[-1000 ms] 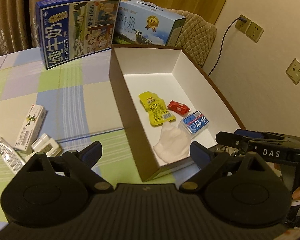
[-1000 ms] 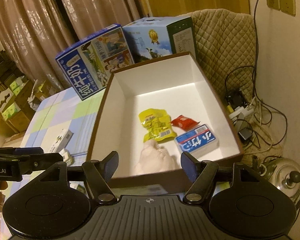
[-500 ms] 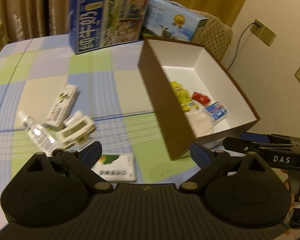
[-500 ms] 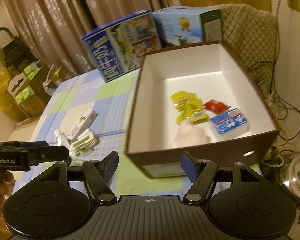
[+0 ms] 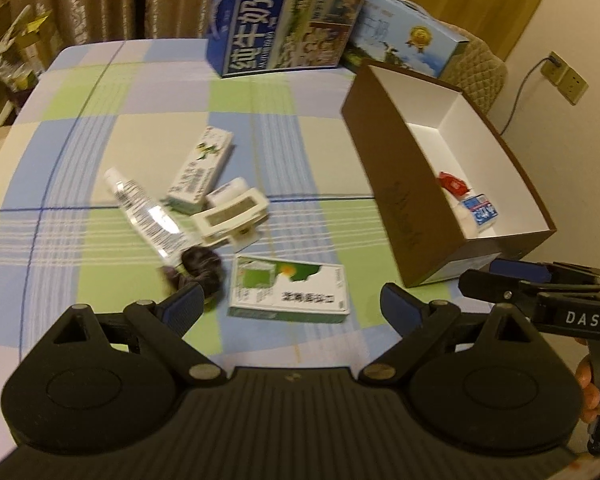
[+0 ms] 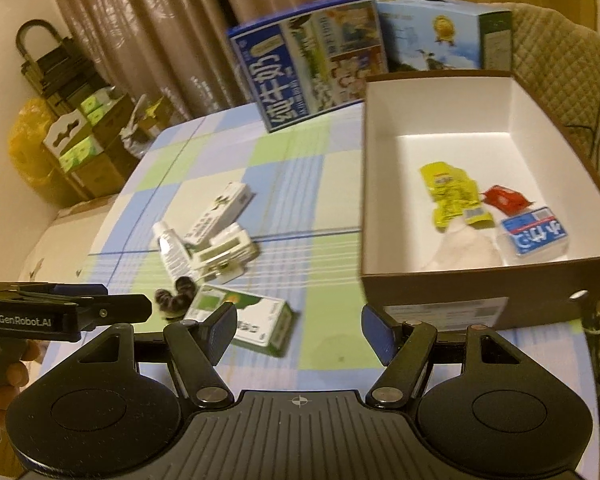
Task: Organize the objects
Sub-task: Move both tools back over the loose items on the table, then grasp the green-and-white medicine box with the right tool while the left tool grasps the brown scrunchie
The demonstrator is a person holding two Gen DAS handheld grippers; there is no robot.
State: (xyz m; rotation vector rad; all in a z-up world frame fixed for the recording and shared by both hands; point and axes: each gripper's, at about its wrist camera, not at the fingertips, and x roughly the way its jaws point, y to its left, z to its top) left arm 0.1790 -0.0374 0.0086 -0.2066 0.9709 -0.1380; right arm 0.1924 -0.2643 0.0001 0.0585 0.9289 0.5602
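Note:
A brown box with a white inside stands on the checked tablecloth at the right. It holds a yellow packet, a red sachet, a blue-and-white pack and a white cloth. Loose on the cloth lie a green-and-white carton, a dark hair tie, a clear tube, a slim white box and a cream clip. My left gripper hangs open just before the carton. My right gripper is open and empty near the box's front corner.
Two large milk cartons stand at the table's far edge. A quilted chair back is behind the box. Cardboard boxes and a yellow bag sit left of the table. A wall socket is at the right.
Both grippers have pulled back and swung left, away from the box. The loose items on the cloth have come into view in front of the left gripper. Both stay open.

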